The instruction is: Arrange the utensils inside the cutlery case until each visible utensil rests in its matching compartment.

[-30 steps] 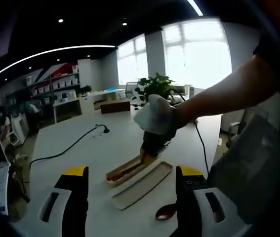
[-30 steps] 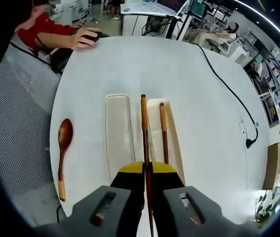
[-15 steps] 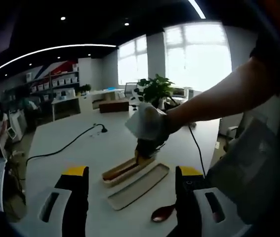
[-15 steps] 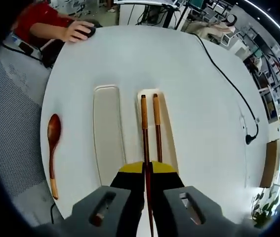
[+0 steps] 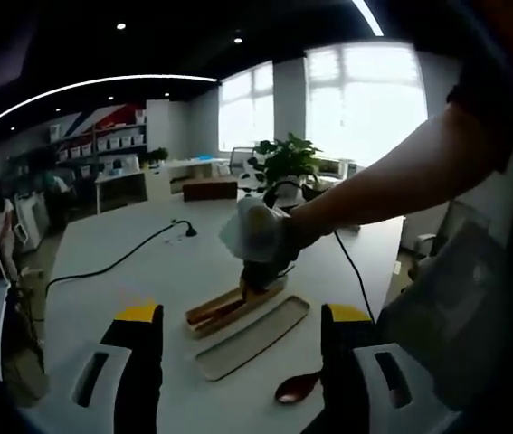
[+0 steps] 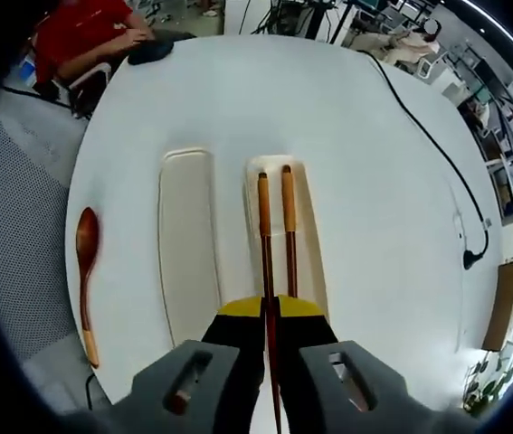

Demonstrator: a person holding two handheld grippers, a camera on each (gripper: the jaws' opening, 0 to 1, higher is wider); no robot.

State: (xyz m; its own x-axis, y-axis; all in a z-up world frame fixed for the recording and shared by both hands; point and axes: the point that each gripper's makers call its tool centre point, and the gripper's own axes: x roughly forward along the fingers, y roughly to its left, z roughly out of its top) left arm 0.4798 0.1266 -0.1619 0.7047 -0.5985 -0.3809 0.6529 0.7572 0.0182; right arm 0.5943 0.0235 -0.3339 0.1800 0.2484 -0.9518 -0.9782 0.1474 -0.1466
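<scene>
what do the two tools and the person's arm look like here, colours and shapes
The left tool has two broad black jaws with yellow tips and pale grey side plates with slot-shaped cutouts. The right tool is built the same way: black jaws capped in yellow, grey slotted plates below. In the left gripper view a white glove covers the hand on the right tool, and the forearm behind it is bare, with a dark short sleeve above.

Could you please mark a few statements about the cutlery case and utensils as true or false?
1. The right claw is shut on a chopstick. True.
2. The spoon lies inside the case. False: it lies on the table, outside the lid.
3. A second chopstick lies in the case. True.
4. The left claw holds the spoon. False: it is open, holding nothing.
5. The lid covers the case. False: it lies beside it.
</scene>
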